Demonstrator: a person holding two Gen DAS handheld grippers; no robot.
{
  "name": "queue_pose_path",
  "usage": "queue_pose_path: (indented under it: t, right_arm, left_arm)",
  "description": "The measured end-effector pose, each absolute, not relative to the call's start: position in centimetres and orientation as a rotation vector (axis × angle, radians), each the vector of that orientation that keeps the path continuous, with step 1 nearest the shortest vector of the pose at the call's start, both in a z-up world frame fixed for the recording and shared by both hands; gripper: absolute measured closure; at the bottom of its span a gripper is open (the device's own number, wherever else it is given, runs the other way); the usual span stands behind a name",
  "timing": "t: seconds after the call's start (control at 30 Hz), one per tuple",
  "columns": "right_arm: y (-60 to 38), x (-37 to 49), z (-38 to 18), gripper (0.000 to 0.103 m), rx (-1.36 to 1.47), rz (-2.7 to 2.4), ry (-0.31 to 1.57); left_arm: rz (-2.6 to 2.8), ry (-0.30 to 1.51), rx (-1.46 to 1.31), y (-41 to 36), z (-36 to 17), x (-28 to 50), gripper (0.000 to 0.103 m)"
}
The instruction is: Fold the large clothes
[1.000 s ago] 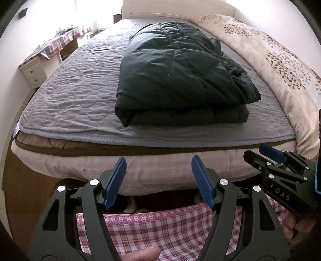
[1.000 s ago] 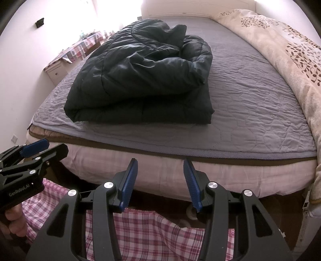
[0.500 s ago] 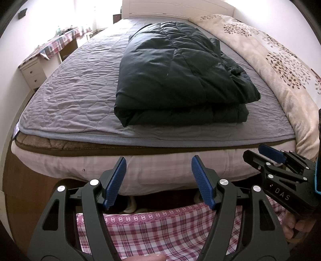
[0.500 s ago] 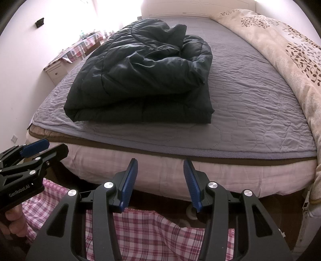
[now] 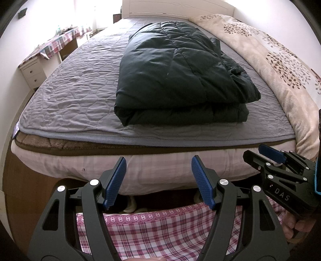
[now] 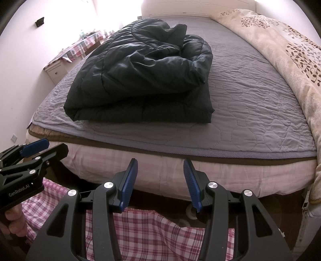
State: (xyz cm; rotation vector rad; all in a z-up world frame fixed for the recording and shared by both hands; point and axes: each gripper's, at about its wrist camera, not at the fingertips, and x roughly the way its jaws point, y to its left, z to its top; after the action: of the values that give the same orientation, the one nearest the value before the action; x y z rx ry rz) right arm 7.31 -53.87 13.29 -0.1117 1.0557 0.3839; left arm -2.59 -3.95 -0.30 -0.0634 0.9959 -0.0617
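Note:
A dark green padded jacket (image 5: 180, 76) lies folded in a thick stack on the grey quilted bed cover (image 5: 76, 94); it also shows in the right wrist view (image 6: 140, 76). My left gripper (image 5: 158, 180) is open and empty, held off the foot of the bed, well short of the jacket. My right gripper (image 6: 160, 180) is open and empty, also off the foot of the bed. Each gripper shows at the edge of the other's view: the right one (image 5: 280, 176) and the left one (image 6: 28, 160).
A beige duvet with leaf print (image 5: 280, 66) lies along the bed's right side. A nightstand and a desk with checked cloth (image 5: 50, 50) stand at the left wall. Pink checked fabric (image 5: 160, 230) hangs below both grippers. The white headboard (image 5: 176, 10) is at the far end.

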Motion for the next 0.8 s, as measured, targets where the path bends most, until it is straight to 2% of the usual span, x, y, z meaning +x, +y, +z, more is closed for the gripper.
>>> queue_pose_path:
  t: [0.8]
  right_arm:
    - [-53.9,7.23,13.32,0.054,-0.115,0.383,1.06]
  left_arm:
    - [-0.058,1.008,-0.063,-3.88,-0.67,-2.78,0.036]
